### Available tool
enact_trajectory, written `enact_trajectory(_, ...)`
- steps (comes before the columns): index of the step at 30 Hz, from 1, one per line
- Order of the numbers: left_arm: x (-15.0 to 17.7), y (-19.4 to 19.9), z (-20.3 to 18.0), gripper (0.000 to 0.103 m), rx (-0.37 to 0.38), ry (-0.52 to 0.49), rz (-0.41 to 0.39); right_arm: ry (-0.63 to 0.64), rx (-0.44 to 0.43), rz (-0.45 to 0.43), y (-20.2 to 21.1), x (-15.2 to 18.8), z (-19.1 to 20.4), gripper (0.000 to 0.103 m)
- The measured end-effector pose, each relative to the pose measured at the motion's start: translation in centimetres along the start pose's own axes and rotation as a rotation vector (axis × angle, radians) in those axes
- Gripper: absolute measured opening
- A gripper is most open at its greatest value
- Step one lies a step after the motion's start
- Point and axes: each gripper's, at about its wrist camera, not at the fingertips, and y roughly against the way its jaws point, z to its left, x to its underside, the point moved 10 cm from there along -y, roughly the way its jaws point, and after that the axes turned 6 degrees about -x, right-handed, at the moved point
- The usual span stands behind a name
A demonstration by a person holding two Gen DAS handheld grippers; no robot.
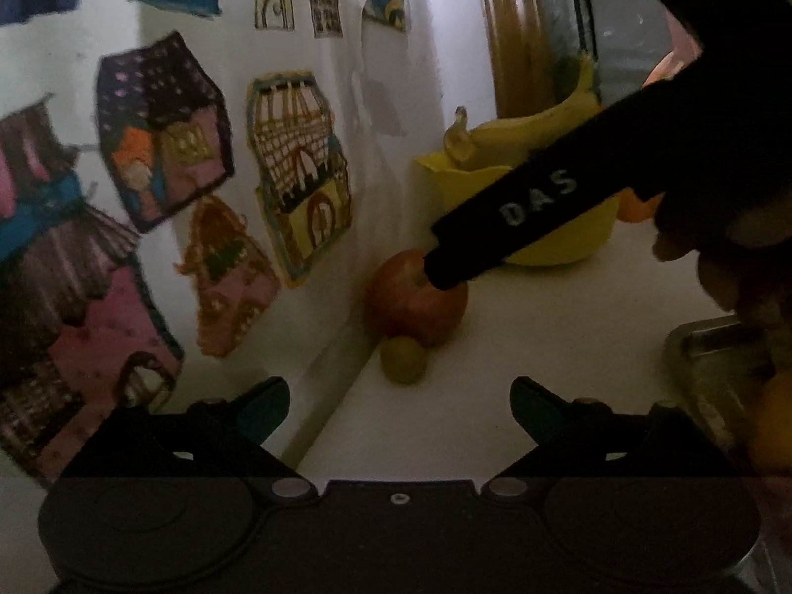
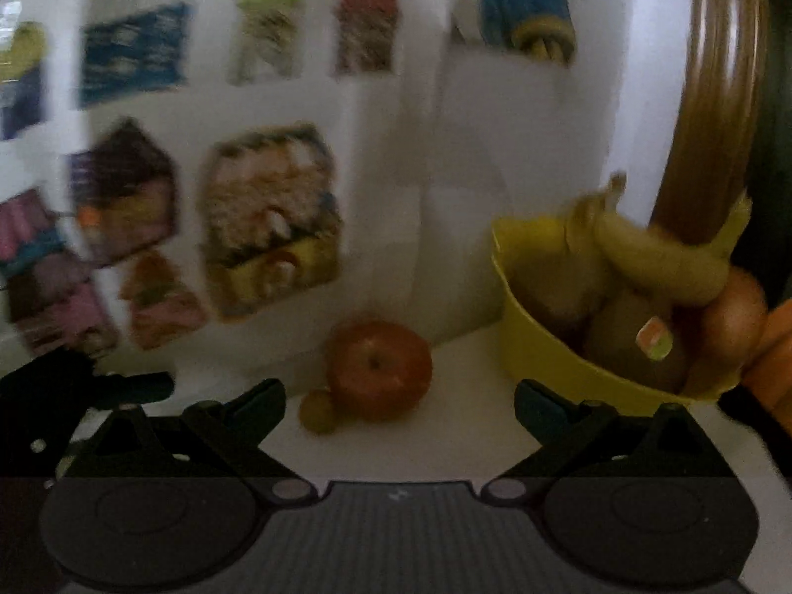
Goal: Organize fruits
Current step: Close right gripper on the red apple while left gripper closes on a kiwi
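Observation:
A red apple (image 1: pixel 416 302) rests on the white counter by the wall, with a small green fruit (image 1: pixel 403 361) touching its near side. My left gripper (image 1: pixel 401 411) is open just short of them, with nothing between its pads. A black finger (image 1: pixel 519 208) of the other gripper, lettered DAS, reaches in from the right, its tip over the apple's top. In the right wrist view the apple (image 2: pixel 378 371) and green fruit (image 2: pixel 317 411) lie ahead of my open, empty right gripper (image 2: pixel 401 406). A yellow bowl (image 2: pixel 534 346) at the right holds a banana (image 2: pixel 658 257) and other fruit.
The wall (image 1: pixel 376 99) with paper house drawings (image 1: pixel 297 173) stands close on the left. A brown curved frame (image 1: pixel 510 34) rises behind the yellow bowl (image 1: pixel 559 242). An orange (image 1: pixel 638 203) lies beyond the bowl. A metal object (image 1: pixel 713 361) sits at the right.

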Motion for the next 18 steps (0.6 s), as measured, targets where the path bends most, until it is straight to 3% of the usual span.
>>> enact_trajectory(14,-1.2,-3.7,-1.6,0.095,0.011,-0.04,0.001,-0.017,-0.069,0.121,-7.2,0.9,-1.3,0.098)
enact_trajectory(18,-1.5,-4.6,-2.1,0.087,0.029,-0.043,0.01,-0.034,-0.093,0.131,-8.4,0.8,-1.2,0.095)
